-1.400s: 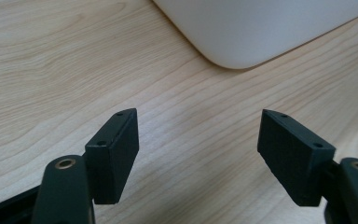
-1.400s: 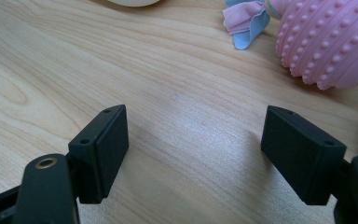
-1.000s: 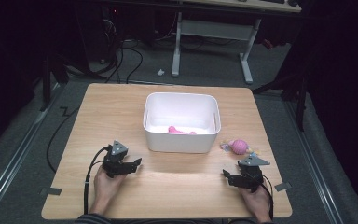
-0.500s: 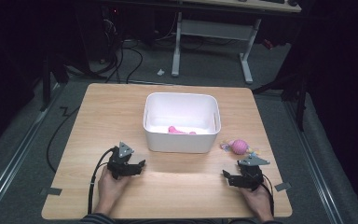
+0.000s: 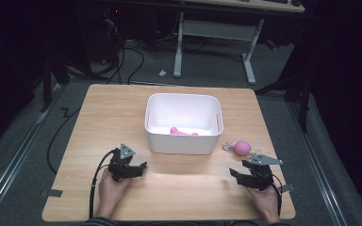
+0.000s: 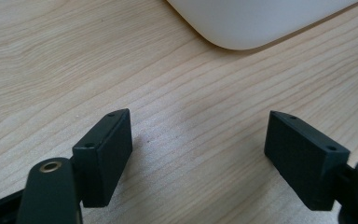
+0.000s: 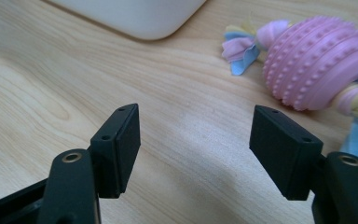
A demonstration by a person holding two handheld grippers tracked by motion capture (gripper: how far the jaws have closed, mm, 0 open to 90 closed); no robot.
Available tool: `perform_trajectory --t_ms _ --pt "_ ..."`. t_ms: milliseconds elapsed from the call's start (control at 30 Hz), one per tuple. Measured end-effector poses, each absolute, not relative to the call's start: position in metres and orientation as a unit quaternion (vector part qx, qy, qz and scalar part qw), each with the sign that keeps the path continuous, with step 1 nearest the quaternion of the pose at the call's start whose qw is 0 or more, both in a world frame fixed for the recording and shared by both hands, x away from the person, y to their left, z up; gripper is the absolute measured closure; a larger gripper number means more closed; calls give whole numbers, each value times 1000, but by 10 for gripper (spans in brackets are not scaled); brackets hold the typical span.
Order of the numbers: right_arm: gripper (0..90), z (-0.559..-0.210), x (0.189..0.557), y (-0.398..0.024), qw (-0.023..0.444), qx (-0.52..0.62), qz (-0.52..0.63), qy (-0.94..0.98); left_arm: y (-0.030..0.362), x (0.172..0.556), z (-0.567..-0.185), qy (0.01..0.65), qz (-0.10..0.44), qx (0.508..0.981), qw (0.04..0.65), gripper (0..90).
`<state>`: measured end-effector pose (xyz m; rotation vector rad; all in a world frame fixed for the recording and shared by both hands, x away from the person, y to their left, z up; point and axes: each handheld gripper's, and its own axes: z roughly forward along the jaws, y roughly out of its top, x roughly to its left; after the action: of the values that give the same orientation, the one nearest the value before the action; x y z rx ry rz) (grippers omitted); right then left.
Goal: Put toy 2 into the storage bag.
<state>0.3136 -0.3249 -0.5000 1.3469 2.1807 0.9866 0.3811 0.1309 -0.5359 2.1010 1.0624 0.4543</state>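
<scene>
We see a wooden table (image 5: 94,113) with a white bin (image 5: 184,123) set near its middle, a bit toward the far edge. Inside the bin lies a pink item (image 5: 181,132) against the near wall; we cannot tell what it is.

The pink spiked ball toy (image 5: 242,148), with pastel cloth tufts at both ends, lies on the table just beside the bin's near right corner, close to the table's right edge. In the right gripper view the toy (image 7: 318,69) sits ahead and to the right of the jaws, apart from them, with a pink and blue tuft pointing toward the bin's rounded corner (image 7: 140,18).

The right gripper (image 5: 245,176) rests near the table's near right corner, held by a hand (image 5: 266,203), just short of the toy and not touching it. In its own view the right gripper (image 7: 195,140) has its jaws standing apart with bare wood between them. Those jaws have just been closing, and nothing is caught between them.

The left gripper (image 5: 136,170) sits toward the near left part of the table, held by the other hand (image 5: 113,190), near the bin's near left corner. In its own view the left gripper (image 6: 198,144) shows jaws wide apart over bare wood, with the bin's rounded corner (image 6: 242,23) ahead and well clear. Its jaws have just been opening, with nothing between them.

A black cable (image 5: 93,188) trails from the left gripper toward the near edge.
</scene>
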Motion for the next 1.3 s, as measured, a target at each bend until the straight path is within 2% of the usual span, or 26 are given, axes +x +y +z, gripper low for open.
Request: perform_trajectory --t_ms 133,333,600,900,1300 --pt "357 -488 311 -330 234 481 339 774 131 381 -536 412 177 817 363 231" --pt "356 -470 321 -342 247 488 328 770 131 381 -536 412 177 817 363 231" --pt "331 -467 351 -356 235 509 318 765 131 381 -536 412 177 817 363 231" --pt "324 -457 374 -351 226 503 294 781 131 381 -536 414 178 815 363 238" --pt "279 -463 399 -349 207 499 250 803 131 381 -536 414 178 815 364 238"
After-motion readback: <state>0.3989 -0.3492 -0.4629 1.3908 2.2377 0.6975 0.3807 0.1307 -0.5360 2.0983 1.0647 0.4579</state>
